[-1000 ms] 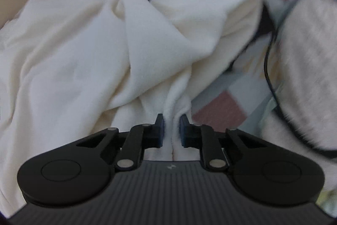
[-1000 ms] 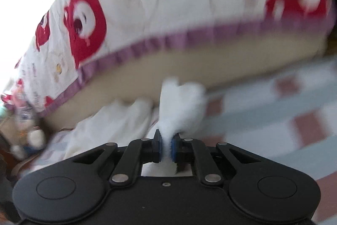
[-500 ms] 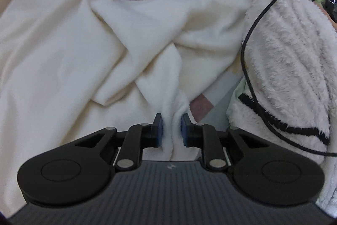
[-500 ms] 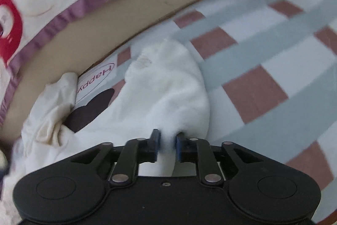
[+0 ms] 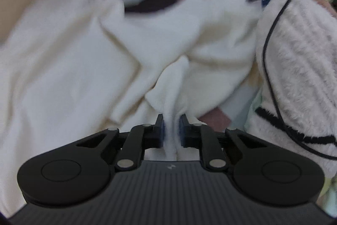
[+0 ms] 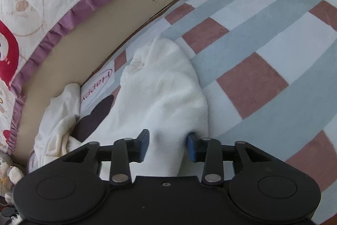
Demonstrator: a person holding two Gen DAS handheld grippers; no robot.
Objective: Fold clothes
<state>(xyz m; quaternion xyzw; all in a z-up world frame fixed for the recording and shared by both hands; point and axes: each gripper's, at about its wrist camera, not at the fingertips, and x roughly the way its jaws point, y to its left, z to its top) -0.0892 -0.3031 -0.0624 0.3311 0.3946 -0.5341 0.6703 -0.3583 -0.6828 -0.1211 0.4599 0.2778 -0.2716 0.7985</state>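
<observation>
Left gripper (image 5: 171, 127) pinches the cream garment (image 5: 84, 69); right gripper (image 6: 167, 146), just opening, straddles it loosely.

Both the left gripper (image 5: 171, 127) and the right gripper (image 6: 167, 146) are matte black with blue-padded fingers and silver pivot pins; a fluffy white sleeve (image 5: 299, 69) carries a thin black cable (image 5: 265, 50).

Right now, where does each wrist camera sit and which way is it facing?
Left wrist: on the left gripper, angled down at the cream garment pinched in its jaws; a fluffy sleeve shows at right.
Right wrist: on the right gripper, angled down over the checked rug toward the bed edge; jaws have just been opening, fabric between them unpressed.
Shared: the cream garment, the rug.
</observation>
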